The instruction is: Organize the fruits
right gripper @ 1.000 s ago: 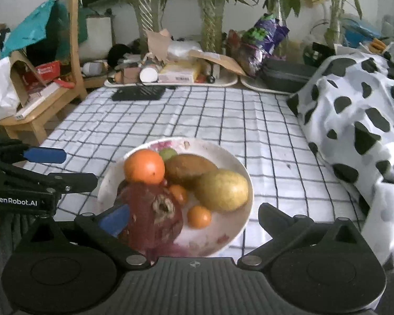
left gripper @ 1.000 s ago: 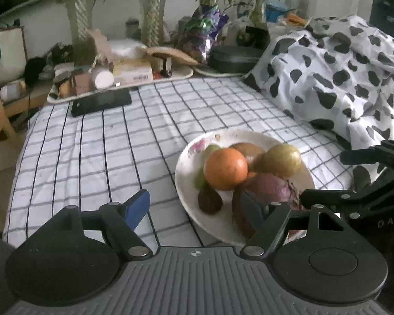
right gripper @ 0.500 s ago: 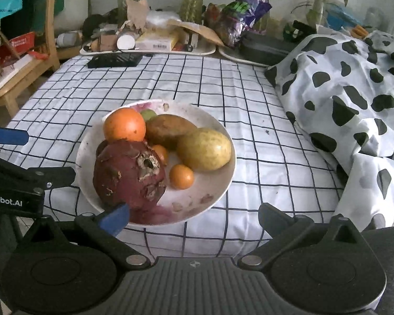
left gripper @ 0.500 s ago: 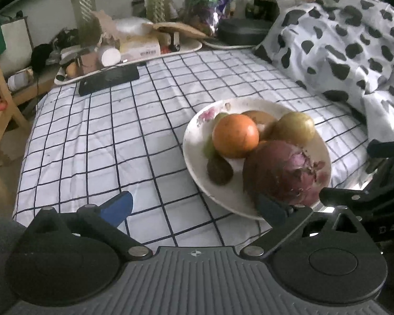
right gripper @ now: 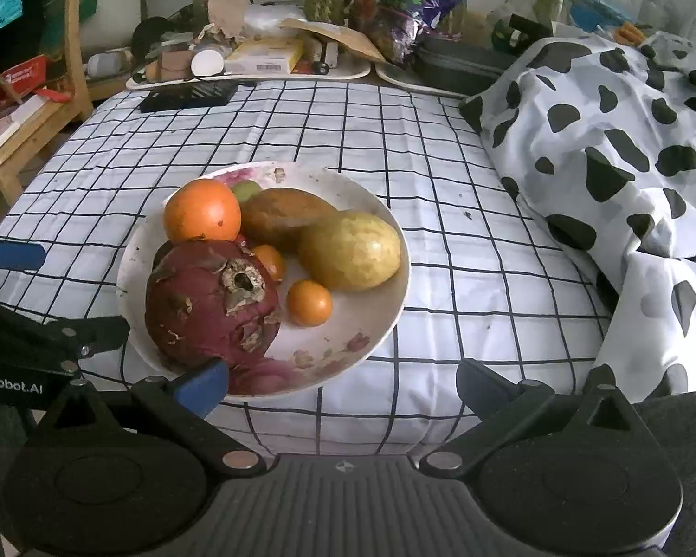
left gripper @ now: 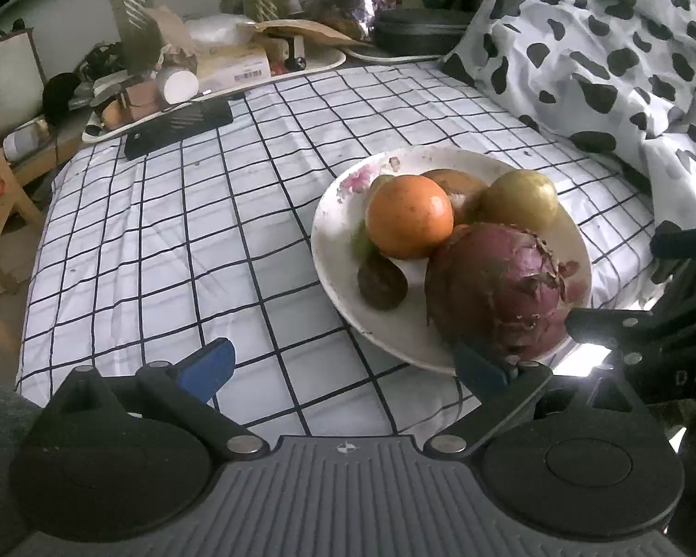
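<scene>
A white floral plate (right gripper: 385, 250) (left gripper: 329, 241) sits on the checked bedsheet and holds several fruits: a dark red dragon fruit (right gripper: 211, 301) (left gripper: 496, 288), a large orange (right gripper: 203, 211) (left gripper: 408, 223), a yellow-green pear-like fruit (right gripper: 350, 250) (left gripper: 519, 195), a brown mango (right gripper: 285, 216), a small orange (right gripper: 309, 302) and a dark brown fruit (left gripper: 381, 282). My left gripper (left gripper: 343, 369) is open and empty, near the plate's front left rim. My right gripper (right gripper: 341, 385) is open and empty, just before the plate's near rim.
A cow-print duvet (right gripper: 617, 139) (left gripper: 603, 46) is heaped to the right of the plate. A black phone (left gripper: 178, 127) (right gripper: 188, 95) lies at the far edge of the bed. Cluttered trays, boxes and plant pots (right gripper: 264, 46) stand behind. A wooden chair (right gripper: 18, 106) stands at the left.
Both grippers have pulled back towards me and away from the plate. The dragon fruit, close between the fingers a second ago, now rests on the plate, clear of both grippers.
</scene>
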